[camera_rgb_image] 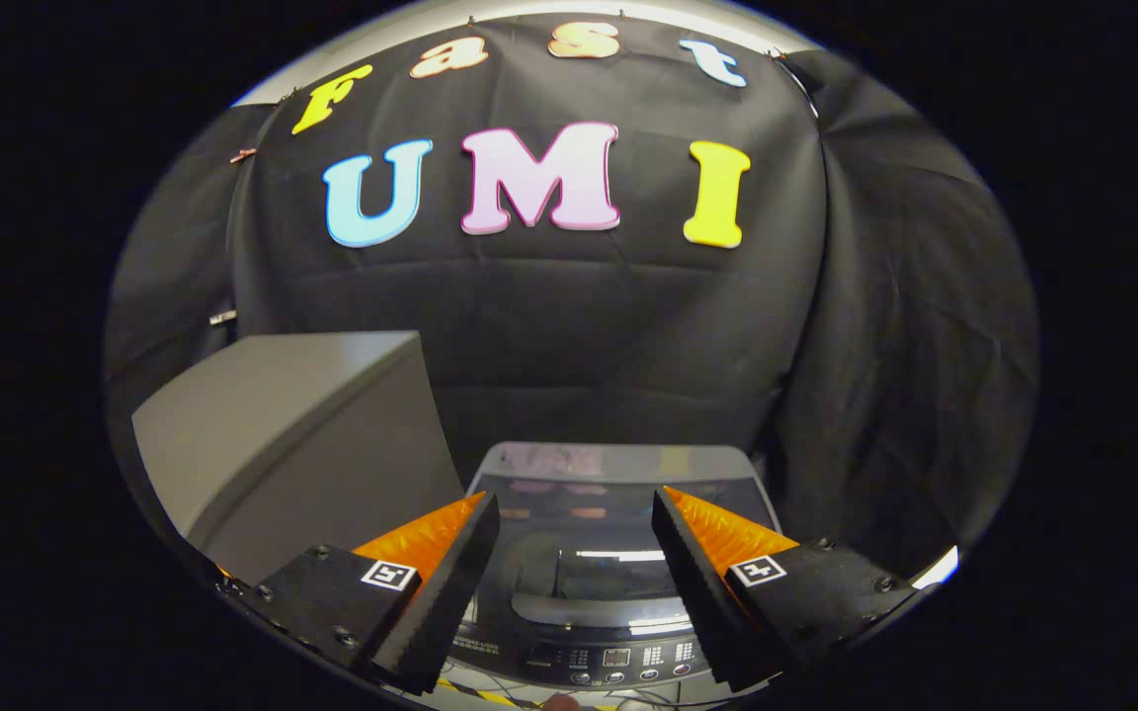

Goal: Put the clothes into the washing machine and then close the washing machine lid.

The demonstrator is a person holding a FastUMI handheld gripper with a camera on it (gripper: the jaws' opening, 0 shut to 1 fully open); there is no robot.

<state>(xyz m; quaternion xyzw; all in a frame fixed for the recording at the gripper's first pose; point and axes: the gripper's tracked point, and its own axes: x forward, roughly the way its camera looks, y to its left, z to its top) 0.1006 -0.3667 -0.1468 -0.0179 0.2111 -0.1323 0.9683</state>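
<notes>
Claw (576,548) spread wide and empty above a top-loading washing machine (618,474), lid (584,568) seemingly down.

Risk ahead, as a judgement: with no garment in sight and the glossy lid apparently shut, any attempt to load could stall or knock fingers (450,583) against the lid pane; glare on the glass also hampers reading the handle edge. Washing machine directly below and ahead, between the fingers, control panel (618,660) at 6 o'clock under the tips. Grey boxy cabinet (292,434) at 10 o'clock, just beside the machine. Clothes: whereabouts impossible to tell.
</notes>
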